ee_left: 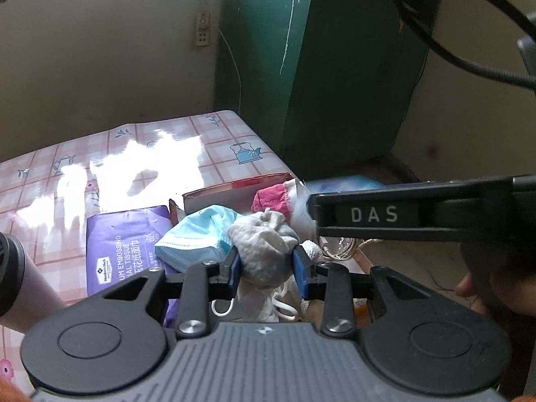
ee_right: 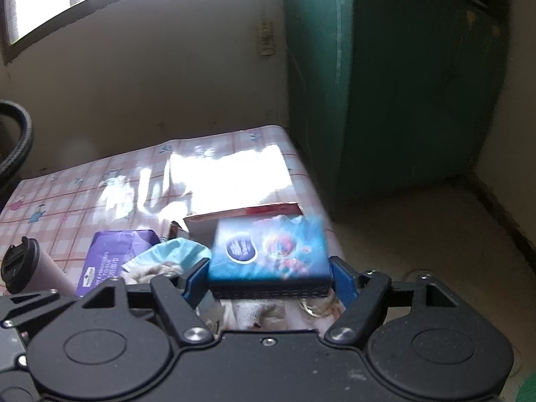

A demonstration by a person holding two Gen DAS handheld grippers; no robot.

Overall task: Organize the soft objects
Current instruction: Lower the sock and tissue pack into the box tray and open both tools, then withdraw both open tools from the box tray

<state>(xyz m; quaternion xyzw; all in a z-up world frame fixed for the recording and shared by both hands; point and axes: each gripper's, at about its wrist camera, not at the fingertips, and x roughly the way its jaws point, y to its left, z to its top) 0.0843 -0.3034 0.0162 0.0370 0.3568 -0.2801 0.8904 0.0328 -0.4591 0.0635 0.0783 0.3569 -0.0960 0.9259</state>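
Grey balled cloth (ee_left: 264, 248) sits pinched between the left gripper (ee_left: 266, 264) pads, hiding the table (ee_left: 134, 154) clutter beneath. Blurred, a blue pack (ee_right: 268, 251) fills the widely spread right gripper (ee_right: 268, 279), screening the red-edged box (ee_right: 248, 216) behind; pad contact is unclear.

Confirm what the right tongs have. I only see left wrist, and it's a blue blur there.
Observer: Right wrist view shows a blue printed pack between the right tongs, both pads against its sides.
Operator: Any label?
Observer: A dark oval logo on its top face; the text is too blurred to read.
Operator: Resting on anything?
Observer: It looks held clear above the clutter; pale cloth shows beneath it.
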